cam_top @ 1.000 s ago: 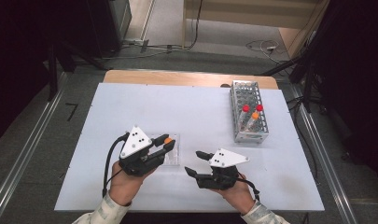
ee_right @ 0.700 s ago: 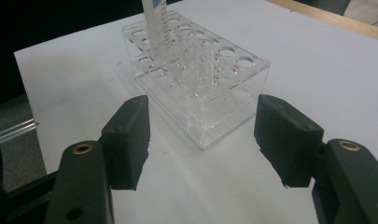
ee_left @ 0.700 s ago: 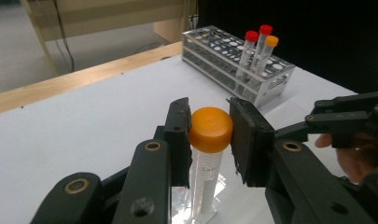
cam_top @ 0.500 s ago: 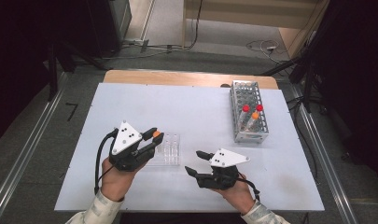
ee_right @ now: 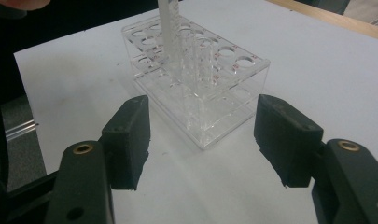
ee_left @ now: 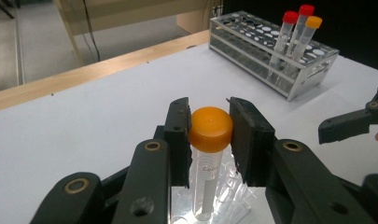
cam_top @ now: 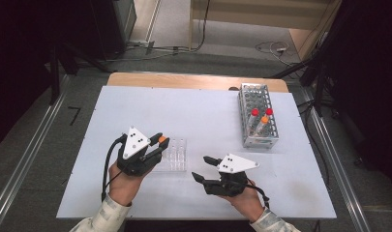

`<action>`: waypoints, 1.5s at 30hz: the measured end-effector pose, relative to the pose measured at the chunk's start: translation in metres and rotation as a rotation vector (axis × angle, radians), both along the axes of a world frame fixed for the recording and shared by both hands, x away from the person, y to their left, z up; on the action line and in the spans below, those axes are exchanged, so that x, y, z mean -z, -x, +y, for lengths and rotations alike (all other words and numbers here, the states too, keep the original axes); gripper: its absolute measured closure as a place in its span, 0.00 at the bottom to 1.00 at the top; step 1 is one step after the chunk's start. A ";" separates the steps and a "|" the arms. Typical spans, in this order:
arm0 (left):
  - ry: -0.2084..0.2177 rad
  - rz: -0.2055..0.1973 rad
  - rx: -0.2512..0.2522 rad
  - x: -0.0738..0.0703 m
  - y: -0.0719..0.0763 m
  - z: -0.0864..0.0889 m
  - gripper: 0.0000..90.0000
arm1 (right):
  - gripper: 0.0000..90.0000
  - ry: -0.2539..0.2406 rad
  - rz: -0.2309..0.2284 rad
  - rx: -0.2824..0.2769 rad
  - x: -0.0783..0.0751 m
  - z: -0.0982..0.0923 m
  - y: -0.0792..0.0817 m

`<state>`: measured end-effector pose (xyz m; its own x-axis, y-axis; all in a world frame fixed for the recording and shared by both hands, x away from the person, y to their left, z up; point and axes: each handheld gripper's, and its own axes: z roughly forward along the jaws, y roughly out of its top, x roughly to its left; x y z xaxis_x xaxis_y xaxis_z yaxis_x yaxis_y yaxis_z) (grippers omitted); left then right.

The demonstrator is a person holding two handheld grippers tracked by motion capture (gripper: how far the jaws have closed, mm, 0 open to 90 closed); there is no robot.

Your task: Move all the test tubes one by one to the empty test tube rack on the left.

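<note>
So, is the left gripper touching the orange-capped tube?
Touching. The left gripper view shows the left gripper with both pads pressed against the orange-capped tube at its cap.

Orange-capped clear tube (ee_left: 209, 149) upright, cap clamped between the left gripper (ee_left: 210, 135) fingers, lower end in the clear acrylic rack (cam_top: 176, 155) on the white desk (cam_top: 193, 116).

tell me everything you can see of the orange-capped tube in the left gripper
The orange-capped tube is a clear plastic tube with a rounded orange screw cap. It stands upright, its lower end in the clear plastic rack near the table's front. The left gripper clamps its cap between the black pads. Faint print marks its wall; it looks empty.
</note>
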<state>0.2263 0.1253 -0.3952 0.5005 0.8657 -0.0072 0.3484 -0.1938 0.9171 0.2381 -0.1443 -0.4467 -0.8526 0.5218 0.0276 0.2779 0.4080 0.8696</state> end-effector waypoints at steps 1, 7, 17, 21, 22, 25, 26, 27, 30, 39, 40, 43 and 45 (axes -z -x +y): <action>0.001 0.002 0.000 0.001 0.000 -0.001 0.77 | 0.38 0.000 -0.002 0.000 0.000 0.000 0.000; -0.020 0.032 0.003 0.010 -0.001 -0.002 0.77 | 0.38 0.001 0.002 0.000 0.000 0.000 0.000; -0.043 0.083 0.000 0.023 -0.003 -0.003 0.77 | 0.38 0.006 -0.002 0.000 0.000 0.000 0.000; -0.035 0.093 0.003 0.023 -0.003 -0.002 0.73 | 0.38 0.012 -0.003 -0.002 0.001 0.000 0.000; -0.036 0.091 0.003 0.023 -0.003 -0.002 0.73 | 0.38 0.013 -0.005 -0.002 0.001 0.000 0.000; -0.025 0.090 0.001 0.023 -0.003 -0.001 0.70 | 0.38 0.007 -0.005 0.004 0.001 0.000 0.000; -0.021 0.089 0.004 0.022 -0.003 0.000 0.68 | 0.38 0.007 -0.005 0.007 0.000 0.000 0.000; -0.012 0.089 -0.001 0.022 -0.003 0.000 0.66 | 0.38 0.007 -0.008 0.012 0.000 -0.001 0.000; 0.007 0.080 0.001 0.021 -0.003 0.000 0.55 | 0.39 0.007 -0.019 0.040 -0.002 -0.006 -0.004; 0.003 0.052 -0.036 0.020 -0.002 -0.003 0.29 | 0.39 0.002 -0.051 0.275 -0.015 -0.052 -0.037; 0.000 0.051 -0.035 0.019 -0.002 -0.003 0.29 | 0.39 0.004 -0.049 0.306 -0.015 -0.058 -0.041; 0.003 0.045 -0.042 0.019 -0.001 -0.003 0.27 | 0.41 -0.003 -0.047 0.397 -0.018 -0.076 -0.053; 0.008 0.044 -0.044 0.019 -0.001 -0.003 0.27 | 0.41 -0.010 -0.057 0.450 -0.020 -0.087 -0.059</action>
<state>0.2277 0.1220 -0.4141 0.4606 0.8869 -0.0355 0.3965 -0.1699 0.9022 0.2969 -0.2317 -0.4269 -0.5412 0.8409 -0.0057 0.3776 0.2491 0.8918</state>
